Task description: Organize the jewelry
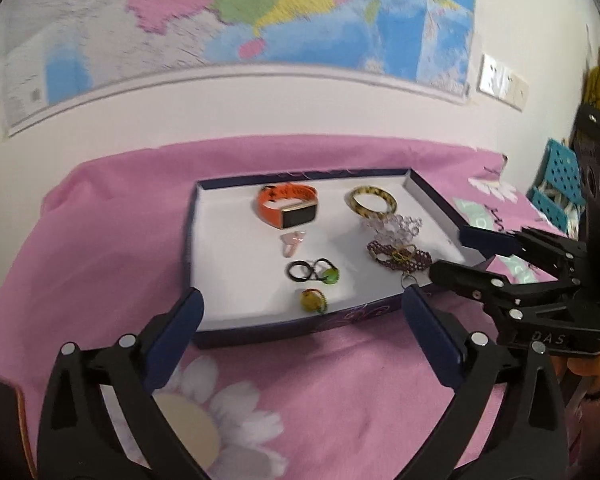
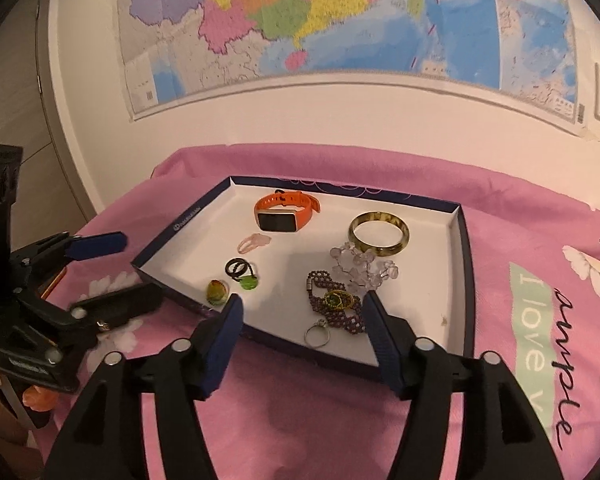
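Left wrist view. Shallow box lid (image 1: 204, 216), white inside, dark blue rim, lying on a pink flowered cloth (image 1: 112, 240) that covers the table. Contents, far to near: orange smartwatch (image 1: 288, 210) at the back; amber bangle (image 1: 372, 200) to its right; clear bead cluster (image 1: 394, 226) just in front of the bangle; purple beaded bracelet (image 1: 398, 258) touching the cluster's near side; pink hair clip (image 1: 292, 242) in front of the watch; black ring (image 1: 299, 271) beside a green stone ring (image 1: 330, 274); yellow stone ring (image 1: 312, 301) close to the near rim. Left gripper (image 1: 302, 326), jaws wide apart, holding nothing, over the cloth at the lid's near edge. Right gripper (image 1: 456, 254) enters from the right, jaws apart, tips at the lid's right wall.

Right wrist view. Same box lid (image 2: 462, 280) with the same pieces; a silver ring (image 2: 317, 335) lies against the near rim, beside the purple bracelet (image 2: 334, 304). Right gripper (image 2: 300, 316), jaws apart and empty, tips above the near rim on either side of the bracelet. Left gripper (image 2: 112, 268) at left, jaws apart, beside the lid's left corner. Wall map (image 2: 340, 20) behind.
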{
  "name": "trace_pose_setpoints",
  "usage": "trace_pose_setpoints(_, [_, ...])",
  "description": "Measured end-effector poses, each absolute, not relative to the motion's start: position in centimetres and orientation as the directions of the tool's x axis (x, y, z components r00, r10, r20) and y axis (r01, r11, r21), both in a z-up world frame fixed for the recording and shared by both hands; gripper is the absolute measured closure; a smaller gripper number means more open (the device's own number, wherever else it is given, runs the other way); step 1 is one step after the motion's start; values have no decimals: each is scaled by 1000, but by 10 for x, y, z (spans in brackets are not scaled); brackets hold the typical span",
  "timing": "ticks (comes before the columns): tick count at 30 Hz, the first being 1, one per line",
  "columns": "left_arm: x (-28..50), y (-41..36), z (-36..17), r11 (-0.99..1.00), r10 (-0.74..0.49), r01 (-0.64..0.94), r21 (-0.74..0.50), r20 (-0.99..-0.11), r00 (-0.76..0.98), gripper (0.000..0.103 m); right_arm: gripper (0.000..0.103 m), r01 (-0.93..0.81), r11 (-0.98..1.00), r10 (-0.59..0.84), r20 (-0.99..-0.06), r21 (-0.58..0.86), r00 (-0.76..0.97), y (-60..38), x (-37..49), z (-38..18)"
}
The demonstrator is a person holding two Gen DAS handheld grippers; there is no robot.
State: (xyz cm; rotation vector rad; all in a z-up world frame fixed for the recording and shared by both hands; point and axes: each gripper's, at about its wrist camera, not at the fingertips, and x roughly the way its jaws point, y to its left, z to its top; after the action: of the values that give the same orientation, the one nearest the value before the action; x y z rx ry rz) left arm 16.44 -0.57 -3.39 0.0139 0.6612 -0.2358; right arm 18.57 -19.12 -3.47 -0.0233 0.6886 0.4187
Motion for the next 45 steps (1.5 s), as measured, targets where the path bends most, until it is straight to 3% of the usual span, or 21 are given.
trace_pose_setpoints(5, [134, 3, -24, 982, -180, 183, -53, -567, 804, 5, 30, -363, 921, 375, -574, 142, 728, -196, 159, -23])
trace_pose_setpoints(10, [99, 12, -18, 988, -155, 142, -65, -516, 842, 5, 15, -335, 937, 340, -502, 103, 795, -197, 115, -10])
trace_pose_setpoints(16, [71, 19, -18, 991, -129, 102, -82, -493, 860, 5, 7, -292, 955, 283, -469, 56, 837, -194, 73, -12])
trace_pose_setpoints(26, [42, 16, -11, 998, -55, 44, -34, -446, 893, 5, 7, -270, 961, 266, -442, 54, 857, -193, 45, -15])
trace_pose_setpoints(45, [31, 14, -11, 999, -33, 29, -15, -445, 895, 5, 7, -290, 955, 286, -443, 60, 850, -185, 35, -14])
